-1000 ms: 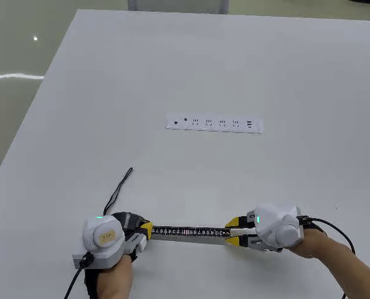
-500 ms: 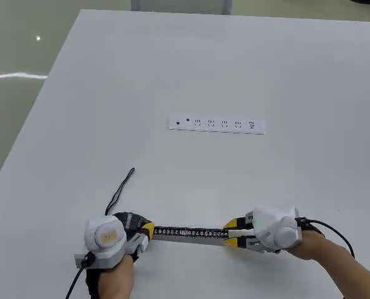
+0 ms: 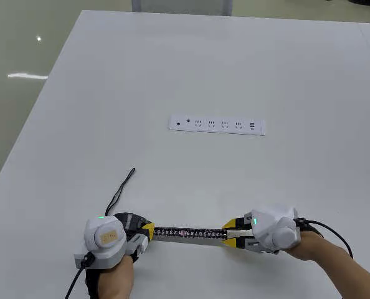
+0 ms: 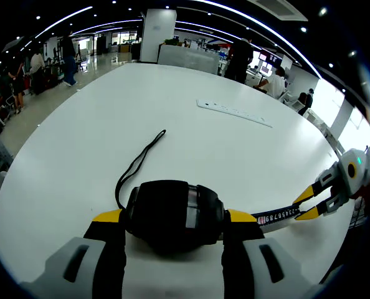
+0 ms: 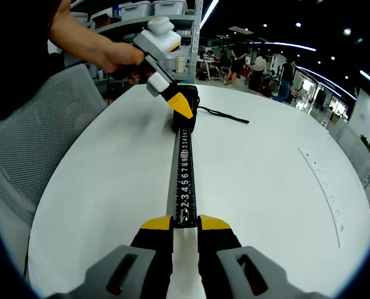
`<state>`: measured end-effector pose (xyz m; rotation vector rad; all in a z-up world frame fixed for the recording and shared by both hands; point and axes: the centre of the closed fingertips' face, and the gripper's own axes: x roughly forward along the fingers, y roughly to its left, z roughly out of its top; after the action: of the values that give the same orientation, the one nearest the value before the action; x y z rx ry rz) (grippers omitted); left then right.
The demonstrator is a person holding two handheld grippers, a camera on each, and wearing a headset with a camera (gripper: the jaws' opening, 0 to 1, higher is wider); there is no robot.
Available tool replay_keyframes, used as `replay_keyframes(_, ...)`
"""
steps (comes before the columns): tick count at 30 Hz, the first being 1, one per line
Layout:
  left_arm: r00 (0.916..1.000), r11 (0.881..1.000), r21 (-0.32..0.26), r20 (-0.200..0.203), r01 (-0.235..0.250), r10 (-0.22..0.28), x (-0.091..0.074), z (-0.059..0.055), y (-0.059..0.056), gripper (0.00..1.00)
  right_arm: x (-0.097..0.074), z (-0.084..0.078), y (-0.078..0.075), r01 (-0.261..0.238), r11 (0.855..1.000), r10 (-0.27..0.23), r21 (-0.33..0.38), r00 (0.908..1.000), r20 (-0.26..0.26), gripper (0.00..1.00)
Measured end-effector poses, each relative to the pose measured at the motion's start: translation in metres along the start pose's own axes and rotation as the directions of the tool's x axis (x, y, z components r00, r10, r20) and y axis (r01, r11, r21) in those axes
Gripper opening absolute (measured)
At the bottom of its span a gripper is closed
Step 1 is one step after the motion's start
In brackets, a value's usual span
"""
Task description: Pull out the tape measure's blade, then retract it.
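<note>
From the head view, the tape measure sat at the near edge of the table, its case clamped by the left gripper, evidently to anchor it. The right gripper pinched the free end of the blade, which was drawn out sideways. A power strip lay well apart, farther up.

In the left gripper view the black case sat squarely between the jaws, its wrist cord trailing loose ahead.

In the right gripper view the yellow tips were closed on the blade's end. I couldn't quite tell whether they caught the hook itself. The blade ran straight to the case, which looked right for a guided return.
</note>
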<state>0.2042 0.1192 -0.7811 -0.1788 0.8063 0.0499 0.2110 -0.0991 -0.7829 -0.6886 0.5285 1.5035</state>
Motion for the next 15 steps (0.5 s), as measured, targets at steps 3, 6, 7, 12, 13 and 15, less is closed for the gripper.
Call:
replay_keyframes(3,1.0,1.0,-0.002,-0.001,0.001,-0.001,-0.002,0.0002,-0.0005,0.58,0.0013,0.0023,0.0004,-0.001,1.0,0.001,-0.001,1.0,0.002,0.14)
replay_keyframes(6,1.0,1.0,-0.001,-0.003,0.003,-0.003,-0.003,0.0007,-0.0012,0.58,0.0027,0.0048,0.0006,-0.002,1.0,0.002,-0.001,1.0,0.006,0.14)
replay_keyframes(7,1.0,1.0,0.0,-0.003,0.004,-0.004,-0.0022,0.0006,-0.0013,0.58,0.0029,0.0047,0.0004,-0.002,1.0,0.002,-0.002,1.0,0.005,0.14)
replay_keyframes(12,1.0,1.0,0.002,-0.003,0.005,-0.005,0.0005,-0.0001,0.0001,0.57,0.0032,0.0086,0.0014,-0.004,1.0,0.004,-0.003,1.0,0.007,0.14)
replay_keyframes(13,1.0,1.0,0.003,-0.004,0.006,-0.006,0.0016,-0.0003,0.0001,0.57,0.0039,0.0081,0.0012,-0.004,1.0,0.004,-0.003,1.0,0.008,0.14)
replay_keyframes(15,1.0,1.0,0.003,-0.004,0.007,-0.007,0.0023,-0.0006,0.0004,0.57,0.0044,0.0078,0.0011,-0.004,1.0,0.004,-0.003,1.0,0.008,0.14)
